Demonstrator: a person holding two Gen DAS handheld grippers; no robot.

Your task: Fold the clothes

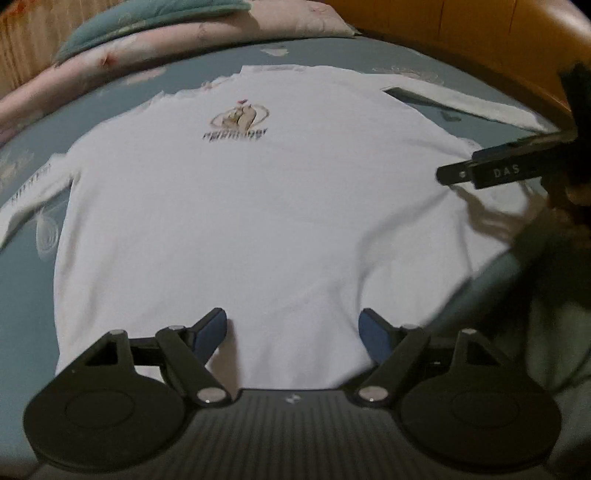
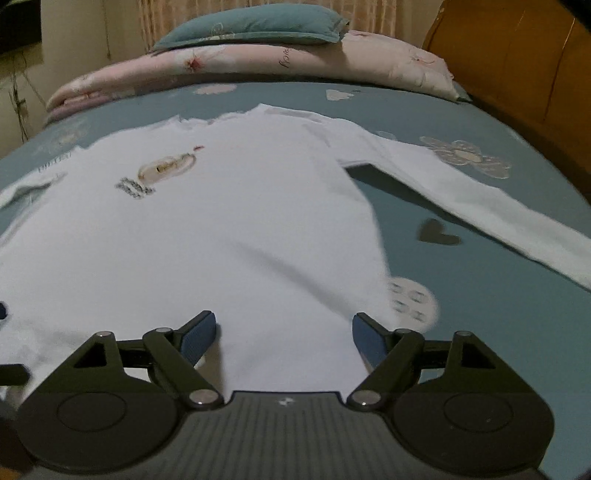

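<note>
Left wrist view shows a white long-sleeved shirt point(image 1: 258, 206) spread flat on a blue-green bed sheet point(image 1: 26, 280) with pale flower and heart prints. A small printed logo point(image 1: 238, 123) sits on the chest, toward the far side. The hem is the near edge, just under the left gripper point(image 1: 293, 330). Its 2 blue pads point(image 1: 212, 332) stand wide apart above the hem, and no cloth is pinched between them.

At the right edge of this view, the right gripper point(image 1: 491, 170) reaches in over the side of the shirt, with a hand point(image 1: 570, 201) behind it.

From the right wrist view, the right gripper point(image 2: 284, 332) also has its jaws spread wide over the near hem, close to the shirt's right corner, and grips nothing. 1 long sleeve point(image 2: 480, 206) lies stretched out to the right on the sheet, apart from the body.

At the far end of the bed lie a folded pink quilt point(image 2: 258, 62) and a teal pillow point(image 2: 255, 26) on top of it. A wooden headboard point(image 2: 517, 59) stands at the right.
</note>
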